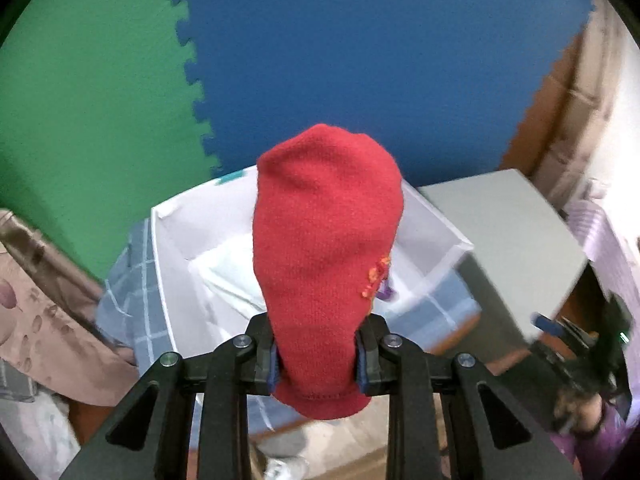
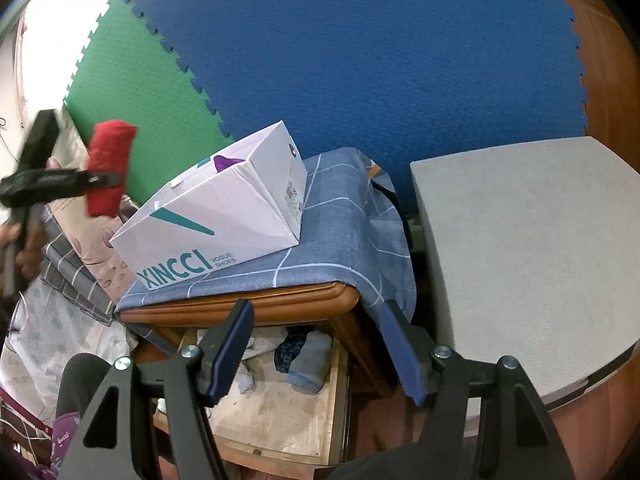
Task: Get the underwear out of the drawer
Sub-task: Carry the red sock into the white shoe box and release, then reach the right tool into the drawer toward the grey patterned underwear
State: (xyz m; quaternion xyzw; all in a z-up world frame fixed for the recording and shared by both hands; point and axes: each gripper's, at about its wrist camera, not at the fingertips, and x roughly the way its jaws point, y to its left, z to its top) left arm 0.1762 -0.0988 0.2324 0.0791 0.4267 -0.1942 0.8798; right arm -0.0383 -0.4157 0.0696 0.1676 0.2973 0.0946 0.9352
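While L gripper (image 1: pixel 318 360) clamps a red knit garment (image 1: pixel 326 248) above the white XINCCI shoebox (image 2: pixel 224 216), R gripper (image 2: pixel 316 354) hangs open, empty, over the drawer (image 2: pixel 276 420).

The white shoe box (image 2: pixel 224 216) has big teal letters on its long side. They say "XINCCI". Next to that, in small teal letters, it says "VOGUE SHOES". The short end of the box has a small sticker (image 2: pixel 293 197) with print on it, but the print is too tiny to read. The left wrist view shows no words that can be read
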